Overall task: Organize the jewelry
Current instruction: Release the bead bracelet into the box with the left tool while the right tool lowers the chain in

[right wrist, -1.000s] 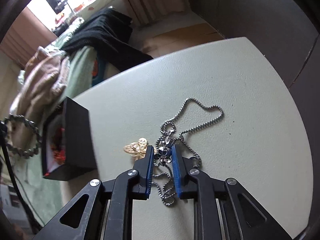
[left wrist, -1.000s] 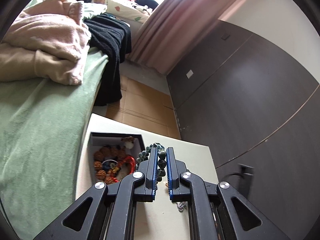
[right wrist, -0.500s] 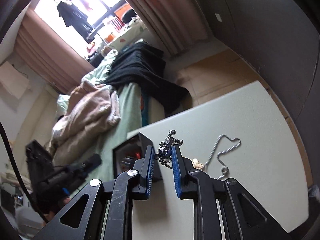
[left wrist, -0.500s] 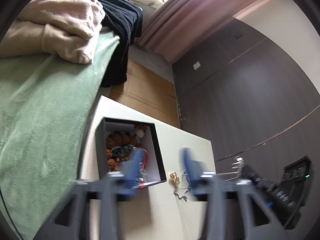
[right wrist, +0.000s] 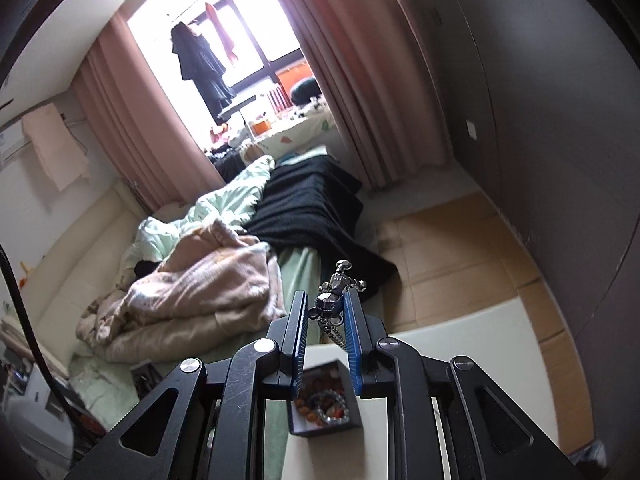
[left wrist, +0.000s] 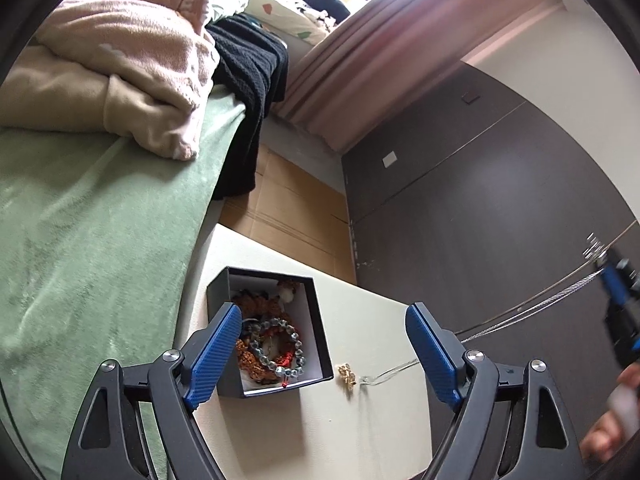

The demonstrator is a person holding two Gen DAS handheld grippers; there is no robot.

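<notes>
1. The left gripper (left wrist: 320, 344) has just been opened wide, and nothing is held between its blue fingers.
2. A grey bead bracelet (left wrist: 280, 346) lies inside the small black open box (left wrist: 318, 320) on the white table (left wrist: 360, 420).
3. The silver pendant of a metal chain necklace (right wrist: 334, 294) is pinched in the right gripper (right wrist: 326, 312), above the box.
4. A small gold charm (left wrist: 347, 374) lies on the table beside the box.

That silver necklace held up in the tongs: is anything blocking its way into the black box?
Nothing visible does. The black box is open-topped with beaded bracelets inside. The left tongs stand open just above it. The silver necklace hangs from the right tongs, its chain trailing to the table.
</notes>
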